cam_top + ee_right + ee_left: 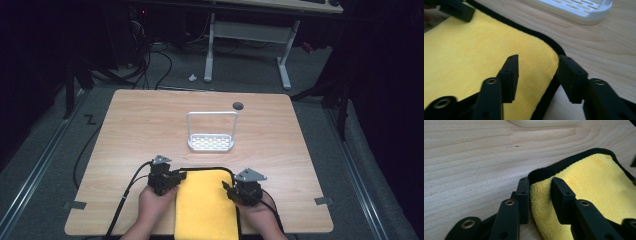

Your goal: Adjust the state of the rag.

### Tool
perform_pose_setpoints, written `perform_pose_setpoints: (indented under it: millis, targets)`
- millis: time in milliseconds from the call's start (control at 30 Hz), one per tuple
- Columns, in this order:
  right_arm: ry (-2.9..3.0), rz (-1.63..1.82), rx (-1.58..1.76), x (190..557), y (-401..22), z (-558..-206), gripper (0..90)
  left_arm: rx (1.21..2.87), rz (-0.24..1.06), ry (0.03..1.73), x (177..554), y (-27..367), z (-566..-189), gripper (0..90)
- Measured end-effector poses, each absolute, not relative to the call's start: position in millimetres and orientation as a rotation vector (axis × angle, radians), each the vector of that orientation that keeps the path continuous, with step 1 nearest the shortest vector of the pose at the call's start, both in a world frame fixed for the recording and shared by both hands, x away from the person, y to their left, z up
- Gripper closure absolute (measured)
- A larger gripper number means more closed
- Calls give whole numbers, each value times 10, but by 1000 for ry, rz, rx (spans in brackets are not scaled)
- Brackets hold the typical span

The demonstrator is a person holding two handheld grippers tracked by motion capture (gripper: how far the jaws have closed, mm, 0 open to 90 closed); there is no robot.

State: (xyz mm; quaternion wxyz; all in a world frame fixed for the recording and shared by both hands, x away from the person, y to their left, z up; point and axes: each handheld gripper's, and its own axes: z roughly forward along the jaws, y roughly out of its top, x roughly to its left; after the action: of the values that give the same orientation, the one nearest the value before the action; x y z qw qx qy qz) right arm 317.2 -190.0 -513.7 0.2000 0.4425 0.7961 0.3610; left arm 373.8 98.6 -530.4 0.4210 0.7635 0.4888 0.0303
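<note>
Cloth (pixel 206 205) lay flat near the table (pixel 130 130) edge; left gripper (pixel 541 195) and right gripper (pixel 537 75) straddled its far corners, jaws apart, seemingly not pinching, probably to lift it.

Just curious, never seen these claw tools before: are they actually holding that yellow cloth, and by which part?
Neither grips it. The left gripper straddles the yellow cloth at its far left corner, the right gripper at its far right corner, jaws open.

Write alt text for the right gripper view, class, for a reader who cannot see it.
The right gripper holds its two black jaws open astride the far right corner of a yellow cloth with a black hem, lying on a wooden table. A white slotted rack base sits beyond.
</note>
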Motion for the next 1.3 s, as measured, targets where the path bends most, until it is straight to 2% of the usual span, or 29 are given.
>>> perform_pose_setpoints:
  millis: [100,233,267,433,700,867,1300]
  targets:
    - [2205,990,1319,3370,-1905,-5201,389,1921,85,1214,3731,980,-5309,754]
    - [2224,992,1358,3498,-1902,-5290,370,1929,96,1194,3717,976,-5318,778]
    - [2230,999,1354,3498,-1892,-5291,382,1931,102,1184,3715,977,-5322,778]
    - [2252,993,1295,3459,-1845,-5289,562,1926,125,1161,3690,979,-5342,779]
    - [2276,1012,1296,3432,-1803,-5281,737,1924,136,1133,3658,979,-5364,797]
    - [2275,1013,1267,3407,-1788,-5287,767,1917,141,1132,3641,989,-5365,805]
    - [2194,1074,1210,3276,-1811,-5187,767,1872,190,1081,3574,1015,-5293,817]
